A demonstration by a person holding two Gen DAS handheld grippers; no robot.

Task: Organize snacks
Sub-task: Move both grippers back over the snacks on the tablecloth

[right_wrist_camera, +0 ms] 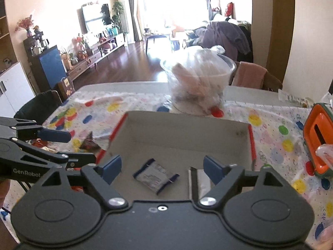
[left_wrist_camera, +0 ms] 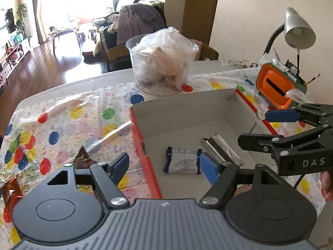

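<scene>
Snacks lay in and around one open cardboard box [left_wrist_camera: 187, 112] with red outer sides, which sat on the counter [left_wrist_camera: 72, 83] under a balloon-print cloth [left_wrist_camera: 62, 125]. Two packets rested on the box floor: one white packet with blue ends [left_wrist_camera: 182, 161] near the middle, and one silver foil packet [left_wrist_camera: 220, 145] just beside it, toward the orange side of the scene. Outside the box, on the cloth, one dark brown wrapper [left_wrist_camera: 82, 156] lay near the red wall, and one orange-brown foil wrapper [left_wrist_camera: 11, 189] showed at the edge of the left wrist view.

Two grippers hovered above the box. The left gripper [left_wrist_camera: 166, 165] had its fingers released, nothing between them. The right gripper [right_wrist_camera: 162, 167] likewise had its fingers spread wide and empty, the white packet lying below the gap and apart from both pads.

Behind the box stood one clear plastic tub [left_wrist_camera: 162, 66] stuffed with a crumpled clear bag. One orange and green case [left_wrist_camera: 276, 85] and one grey desk lamp [left_wrist_camera: 297, 31] stood off to the side.
</scene>
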